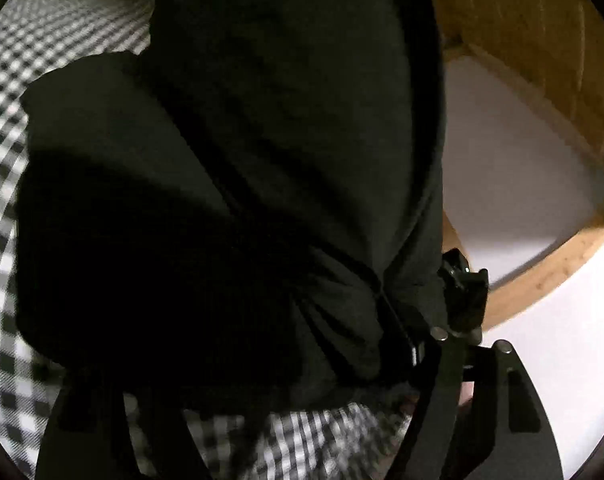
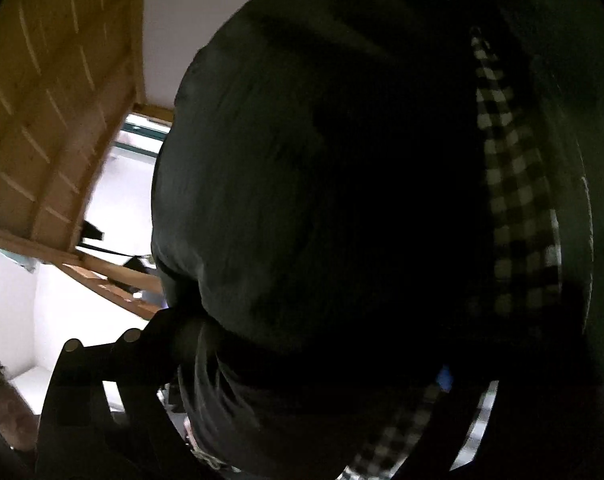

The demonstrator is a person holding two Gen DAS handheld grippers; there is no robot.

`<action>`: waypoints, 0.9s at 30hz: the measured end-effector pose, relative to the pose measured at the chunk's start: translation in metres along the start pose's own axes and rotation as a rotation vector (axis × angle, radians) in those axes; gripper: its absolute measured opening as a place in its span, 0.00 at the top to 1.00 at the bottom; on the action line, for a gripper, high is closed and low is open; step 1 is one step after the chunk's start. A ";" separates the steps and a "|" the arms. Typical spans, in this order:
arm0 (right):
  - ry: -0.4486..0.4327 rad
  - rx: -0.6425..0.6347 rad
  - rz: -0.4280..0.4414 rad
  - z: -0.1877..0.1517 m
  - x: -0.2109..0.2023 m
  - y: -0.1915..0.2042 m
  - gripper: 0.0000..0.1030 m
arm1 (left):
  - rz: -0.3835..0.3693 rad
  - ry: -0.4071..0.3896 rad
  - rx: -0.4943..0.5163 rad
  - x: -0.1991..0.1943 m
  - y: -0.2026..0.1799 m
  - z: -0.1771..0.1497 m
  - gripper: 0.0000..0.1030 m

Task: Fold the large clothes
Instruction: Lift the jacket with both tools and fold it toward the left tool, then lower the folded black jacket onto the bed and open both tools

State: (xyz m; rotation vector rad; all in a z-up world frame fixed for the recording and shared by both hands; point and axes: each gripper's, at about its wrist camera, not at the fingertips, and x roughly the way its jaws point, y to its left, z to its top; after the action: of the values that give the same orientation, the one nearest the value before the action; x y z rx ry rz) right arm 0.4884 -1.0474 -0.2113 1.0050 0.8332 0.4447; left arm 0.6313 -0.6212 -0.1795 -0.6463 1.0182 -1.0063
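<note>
A big dark garment point(image 1: 230, 184), near black with a greenish cast, fills almost everything both cameras see. It is bunched and gathered, with folds converging toward a tight pucker low in the left wrist view, and it hangs or drapes above a black-and-white checked cover point(image 1: 6, 128) that spreads beneath and beside it. I cannot tell whether the cloth rests on that cover or is lifted clear of it.

The left gripper point(image 1: 262, 368) is mostly buried in the fabric. One black finger point(image 1: 462, 292) pokes out at the garment's edge, the cloth is gathered right against it, and the other finger is lost under the dark folds, so whether the jaws pinch the cloth or stand spread I cannot tell.

From the right wrist view the garment point(image 2: 322, 180) bulges the same way, with a strip of the checked cover point(image 2: 518, 208) showing past its far side. The right gripper point(image 2: 302, 360) is largely hidden too; its dark frame shows below the cloth, and its grip is impossible to judge.

Beyond the garment, away from the checked cover, stands a slatted pine wooden frame point(image 1: 542, 40) against a white wall point(image 1: 502, 152).
</note>
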 end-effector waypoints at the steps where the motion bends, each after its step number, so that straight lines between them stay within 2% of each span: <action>1: -0.004 -0.017 -0.052 -0.004 -0.005 0.007 0.09 | 0.013 0.032 -0.019 -0.010 0.002 0.000 0.29; 2: -0.008 -0.039 -0.098 -0.008 -0.013 0.012 0.09 | 0.027 0.043 -0.019 -0.022 0.003 0.001 0.29; 4: -0.036 -0.110 -0.186 -0.015 -0.032 0.032 0.08 | 0.082 0.029 0.048 -0.060 -0.015 0.000 0.29; 5: -0.086 -0.167 -0.221 -0.019 -0.048 0.047 0.06 | 0.102 0.011 0.089 -0.074 -0.025 0.001 0.29; 7: -0.178 -0.245 -0.310 -0.020 -0.068 0.079 0.03 | 0.146 -0.086 0.214 -0.105 -0.059 0.010 0.22; 9: -0.248 -0.343 -0.443 -0.017 -0.077 0.116 0.03 | 0.162 -0.193 0.405 -0.118 -0.119 0.039 0.09; 11: -0.236 -0.439 -0.579 -0.011 -0.060 0.149 0.03 | 0.185 -0.197 0.613 -0.108 -0.171 0.068 0.06; 13: -0.123 -0.520 -0.677 -0.008 -0.021 0.174 0.03 | 0.277 -0.144 0.769 -0.063 -0.203 0.095 0.06; 14: -0.059 -0.534 -0.697 -0.008 -0.001 0.179 0.03 | 0.379 -0.068 0.832 -0.025 -0.208 0.116 0.06; 16: 0.048 -0.522 -0.730 -0.010 0.026 0.175 0.03 | 0.563 0.164 0.869 0.053 -0.189 0.138 0.06; 17: 0.102 -0.500 -0.763 -0.012 0.043 0.168 0.03 | 0.653 0.322 0.901 0.090 -0.176 0.144 0.06; 18: 0.130 -0.519 -0.824 -0.016 0.059 0.164 0.03 | 0.702 0.430 0.932 0.116 -0.155 0.144 0.04; 19: 0.135 -0.535 -0.851 -0.017 0.065 0.157 0.03 | 0.693 0.473 0.922 0.120 -0.133 0.139 0.04; 20: 0.138 -0.545 -0.869 -0.018 0.069 0.150 0.03 | 0.678 0.487 0.890 0.119 -0.133 0.153 0.04; 23: 0.176 -0.565 -0.900 -0.013 0.090 0.142 0.02 | 0.627 0.503 0.813 0.120 -0.106 0.162 0.04; 25: 0.182 -0.565 -0.893 -0.007 0.096 0.136 0.02 | 0.613 0.494 0.802 0.133 -0.103 0.161 0.04; 27: 0.177 -0.556 -0.887 -0.001 0.105 0.133 0.02 | 0.612 0.469 0.801 0.135 -0.082 0.159 0.04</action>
State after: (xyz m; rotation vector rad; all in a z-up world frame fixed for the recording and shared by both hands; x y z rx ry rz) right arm 0.5578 -0.9115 -0.1380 0.0326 1.1367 -0.0175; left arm 0.7688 -0.7789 -0.0989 0.5615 1.0067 -0.9174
